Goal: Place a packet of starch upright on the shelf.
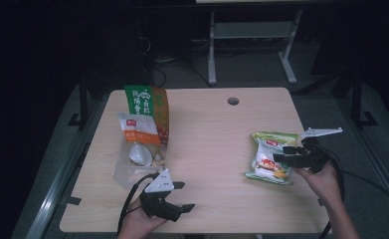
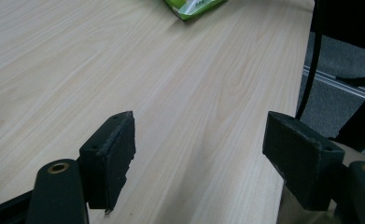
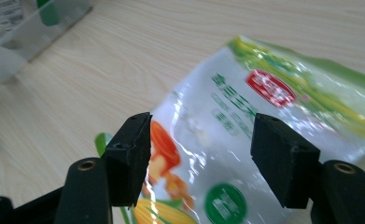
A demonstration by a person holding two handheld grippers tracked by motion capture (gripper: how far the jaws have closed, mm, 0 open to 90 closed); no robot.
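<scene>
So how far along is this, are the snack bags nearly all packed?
Two packets, a green one and an orange-and-white one, already stand in the clear plastic bin. The open right gripper hovers over the green-and-white snack bag flat on the table, ungrasped. Gripping and binning it remain. The left gripper waits open.

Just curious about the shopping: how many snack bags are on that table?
3. A green-and-white bag lies flat at the right, under the right gripper. A tall green bag and an orange-and-white bag stand in the clear bin at the left. More may hide behind them.
</scene>
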